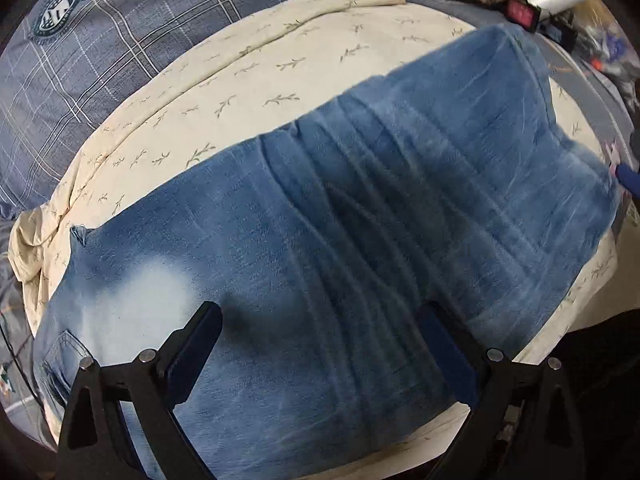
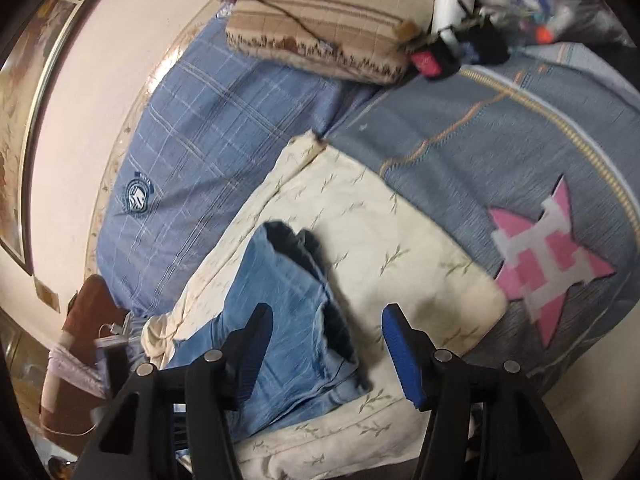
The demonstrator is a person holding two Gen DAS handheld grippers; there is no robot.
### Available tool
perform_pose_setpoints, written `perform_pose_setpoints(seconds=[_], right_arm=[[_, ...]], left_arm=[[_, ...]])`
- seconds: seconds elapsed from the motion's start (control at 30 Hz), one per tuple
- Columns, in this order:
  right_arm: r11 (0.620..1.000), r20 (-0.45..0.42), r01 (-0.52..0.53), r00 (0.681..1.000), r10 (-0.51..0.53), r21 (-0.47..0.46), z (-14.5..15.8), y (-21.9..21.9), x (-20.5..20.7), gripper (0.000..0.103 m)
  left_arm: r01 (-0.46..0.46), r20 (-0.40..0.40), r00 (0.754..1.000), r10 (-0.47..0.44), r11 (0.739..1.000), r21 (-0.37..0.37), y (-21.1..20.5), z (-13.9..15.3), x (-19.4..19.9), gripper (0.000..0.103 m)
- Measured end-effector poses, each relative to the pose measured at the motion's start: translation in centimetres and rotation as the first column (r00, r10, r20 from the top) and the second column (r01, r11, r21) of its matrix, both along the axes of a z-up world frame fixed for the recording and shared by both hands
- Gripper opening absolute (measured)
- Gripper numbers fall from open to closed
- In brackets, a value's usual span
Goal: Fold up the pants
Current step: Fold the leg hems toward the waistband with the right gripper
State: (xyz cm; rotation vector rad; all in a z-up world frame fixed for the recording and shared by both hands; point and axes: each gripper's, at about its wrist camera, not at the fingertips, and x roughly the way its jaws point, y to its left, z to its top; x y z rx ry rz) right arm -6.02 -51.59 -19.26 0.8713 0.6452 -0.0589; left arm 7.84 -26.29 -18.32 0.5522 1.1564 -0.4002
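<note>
Blue faded jeans lie folded lengthwise on a cream leaf-print sheet. My left gripper is open and empty, its fingers just above the seat area near a back pocket. In the right wrist view the leg hems of the jeans lie on the sheet. My right gripper is open and empty, hovering over the hem end. A blue tip of the right gripper shows at the left wrist view's right edge.
A blue plaid quilt lies beyond the sheet, and a grey bedspread with a pink star to the right. A striped pillow and small clutter sit at the far end. A wall runs along the left.
</note>
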Motion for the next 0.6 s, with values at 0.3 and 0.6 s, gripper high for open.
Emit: perform_pose_setpoints(seconds=[0.3,0.6], right_arm=[[0.999,0.041,-0.011,0.999,0.012,-0.044,1.0,1.2,0.1,0.061],[0.985,-0.067,-0.051,0.997,0.041,-0.166,0.7,2.8,1.6,0.061]], left_arm=[[0.12,0.122,0.986,-0.114,0.992,-0.039,-5.0,5.3,1.0,0.099],[0.181,0.099,0.978,-0.182,0.983,0.02,-10.8,2.9,4.1,0.099]])
